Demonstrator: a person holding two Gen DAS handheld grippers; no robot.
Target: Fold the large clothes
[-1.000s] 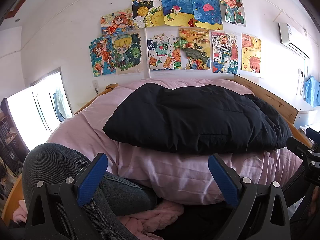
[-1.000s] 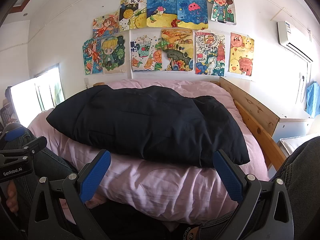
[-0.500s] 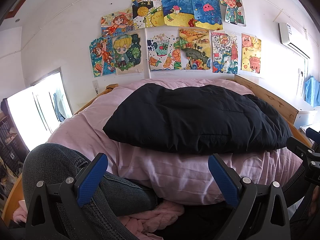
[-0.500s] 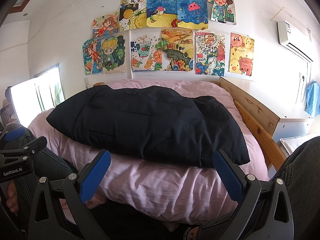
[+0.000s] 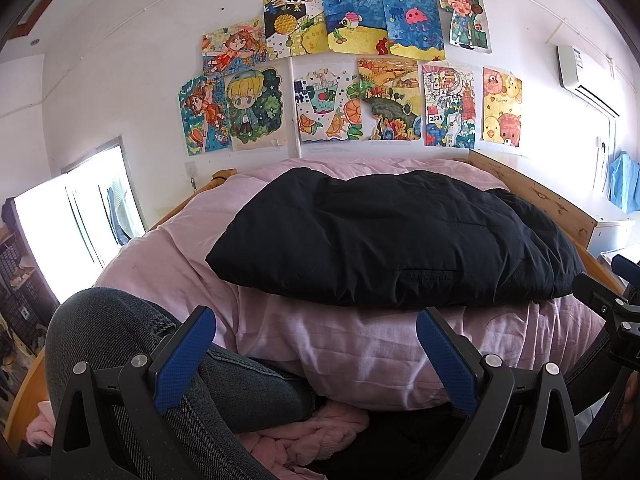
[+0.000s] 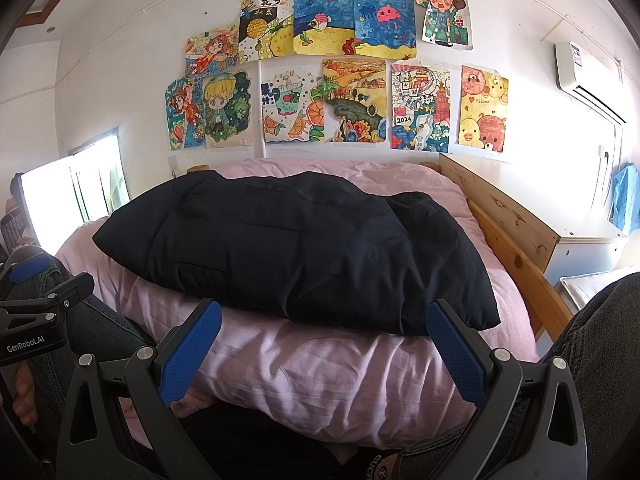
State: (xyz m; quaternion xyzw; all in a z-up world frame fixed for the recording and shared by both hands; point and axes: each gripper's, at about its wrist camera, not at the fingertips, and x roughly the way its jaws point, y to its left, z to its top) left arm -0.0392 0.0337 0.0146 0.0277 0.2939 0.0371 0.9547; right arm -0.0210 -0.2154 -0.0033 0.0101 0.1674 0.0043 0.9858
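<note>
The bulky black padded jacket (image 5: 384, 236) lies folded into a thick bundle on the pink quilt-covered bed (image 5: 360, 344), at 12 o'clock from both tools. The left tool (image 5: 316, 356) has its blue-padded fingers spread wide, holding nothing. The right tool (image 6: 324, 354) is likewise wide apart and empty, low at 6 o'clock, beside the person's grey-trousered knee (image 6: 600, 336).
</note>
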